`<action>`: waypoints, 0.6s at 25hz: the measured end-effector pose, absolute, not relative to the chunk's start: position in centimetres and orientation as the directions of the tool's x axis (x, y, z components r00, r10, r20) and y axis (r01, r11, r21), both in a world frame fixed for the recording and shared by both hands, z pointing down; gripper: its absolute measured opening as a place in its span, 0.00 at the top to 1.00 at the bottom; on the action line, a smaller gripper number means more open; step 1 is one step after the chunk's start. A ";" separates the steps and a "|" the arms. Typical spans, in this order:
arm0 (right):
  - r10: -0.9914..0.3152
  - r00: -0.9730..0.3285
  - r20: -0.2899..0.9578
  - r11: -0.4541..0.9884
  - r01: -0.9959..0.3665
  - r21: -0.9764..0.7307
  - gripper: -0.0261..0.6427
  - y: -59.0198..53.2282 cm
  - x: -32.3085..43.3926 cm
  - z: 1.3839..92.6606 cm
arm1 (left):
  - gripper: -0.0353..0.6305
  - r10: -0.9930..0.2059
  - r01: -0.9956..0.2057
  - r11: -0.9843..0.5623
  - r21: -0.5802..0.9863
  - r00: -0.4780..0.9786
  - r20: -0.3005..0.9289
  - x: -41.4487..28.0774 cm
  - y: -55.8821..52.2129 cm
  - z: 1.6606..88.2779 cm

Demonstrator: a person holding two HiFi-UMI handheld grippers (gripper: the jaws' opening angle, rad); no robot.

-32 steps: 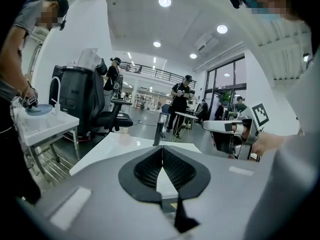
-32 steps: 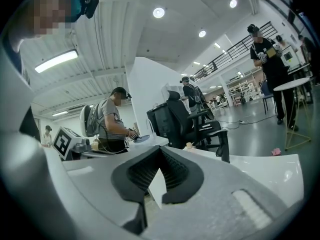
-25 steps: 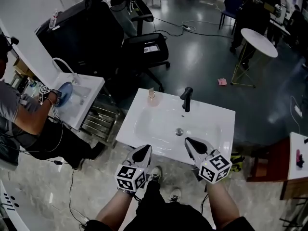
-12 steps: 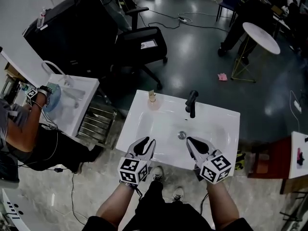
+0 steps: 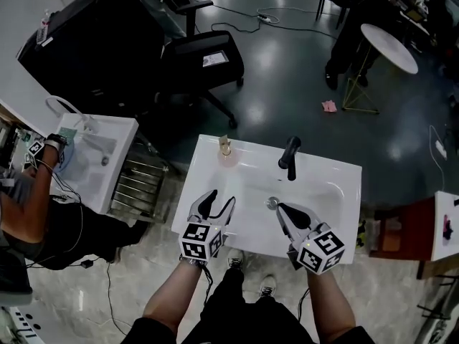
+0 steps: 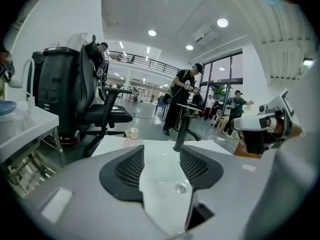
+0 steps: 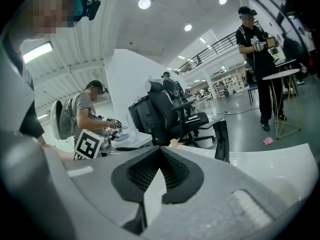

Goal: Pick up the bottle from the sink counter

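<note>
Reaching for the bottle: this is the step in hand, by my reading — nothing is grasped yet, and both grippers sit over the near edge of the sink counter [image 5: 343, 181].
Left gripper [image 5: 220, 199]: its jaws stand apart and have just been opening. Only the white basin [image 6: 162, 174] and its drain [image 6: 180, 187] show between them, with no object there.
Right gripper [image 5: 282, 208]: its jaws are together with the tips meeting, and nothing is held. It sits to the right of the left one, near the drain.
Bottle [image 5: 226, 149]: it is on the far left corner of the counter's back ledge, left of the black faucet [image 5: 290, 156] and well apart from both grippers. In the left gripper view it appears just above the left jaw, off to the left of the gap.
Bottle's axis: it looks upright, with the long axis vertical, the pale cap pointing up and the wider base on the ledge. It is too small to tell more.
Next move: the left gripper, being open and nearer, probably has to travel forward across the basin and a little left until the bottle stands between its jaws. It should come in roughly level so the pads meet the body from the sides, then close.
Risk: a small upright bottle could tip if one jaw nudges it first — it should be centred before the jaws close.
</note>
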State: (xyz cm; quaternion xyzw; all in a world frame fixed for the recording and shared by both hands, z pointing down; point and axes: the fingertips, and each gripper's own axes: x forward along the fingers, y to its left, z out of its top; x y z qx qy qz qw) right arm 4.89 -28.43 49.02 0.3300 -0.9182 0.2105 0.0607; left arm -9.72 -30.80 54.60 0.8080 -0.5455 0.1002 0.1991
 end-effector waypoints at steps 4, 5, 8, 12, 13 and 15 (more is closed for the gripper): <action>-0.589 -0.761 0.271 0.673 -0.648 -0.357 0.96 -29.4 4.4 49.9 | 0.57 -0.837 -0.924 -0.320 0.208 0.379 0.395 -10.4 -33.2 56.3; -0.591 -0.758 0.277 0.667 -0.652 -0.361 0.96 -29.6 4.3 50.1 | 0.57 -0.837 -0.925 -0.319 0.206 0.377 0.397 -10.5 -33.8 56.6; -0.597 -0.751 0.284 0.653 -0.660 -0.371 0.96 -30.2 4.0 50.8 | 0.54 -0.842 -0.930 -0.313 0.192 0.365 0.398 -11.0 -35.7 57.5; -0.602 -0.743 0.293 0.638 -0.668 -0.384 0.96 -31.1 3.7 51.7 | 0.50 -0.848 -0.939 -0.303 0.165 0.345 0.402 -11.7 -38.3 58.6; -0.603 -0.741 0.296 0.633 -0.670 -0.388 0.96 -31.2 3.7 52.0 | 0.49 -0.847 -0.939 -0.303 0.166 0.345 0.404 -11.7 -38.8 58.9; -0.607 -0.735 0.302 0.622 -0.676 -0.395 0.96 -31.4 3.9 52.6 | 0.49 -0.847 -0.938 -0.302 0.167 0.345 0.404 -11.7 -39.9 59.5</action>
